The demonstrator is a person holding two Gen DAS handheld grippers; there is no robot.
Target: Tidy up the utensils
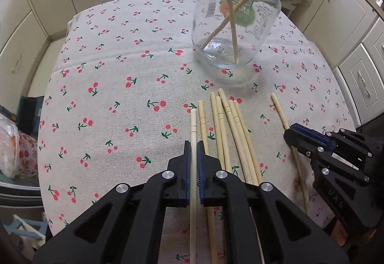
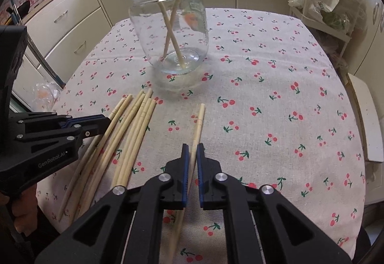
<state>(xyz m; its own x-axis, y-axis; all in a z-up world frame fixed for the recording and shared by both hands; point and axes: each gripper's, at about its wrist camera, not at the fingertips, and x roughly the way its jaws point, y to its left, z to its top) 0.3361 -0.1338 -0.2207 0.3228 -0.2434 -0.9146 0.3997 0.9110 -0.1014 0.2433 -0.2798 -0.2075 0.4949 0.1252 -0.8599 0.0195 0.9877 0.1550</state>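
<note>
Fingers of left gripper (image 1: 193, 144) and right gripper (image 2: 192, 146) each pinch one chopstick, lower ends hidden.

Black tongs (image 1: 194, 151), blue pads, silver screws, white lettering.

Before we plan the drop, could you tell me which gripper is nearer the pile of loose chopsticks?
Left. The left gripper sits at the pile of loose chopsticks' left edge; the right gripper is off to its right.

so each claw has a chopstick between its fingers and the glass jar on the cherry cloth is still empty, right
Not quite: the glass jar is not empty. Both wrist views show two chopsticks standing crossed inside it. The rest holds: the left claw and right claw each have a chopstick between their fingers.
</note>
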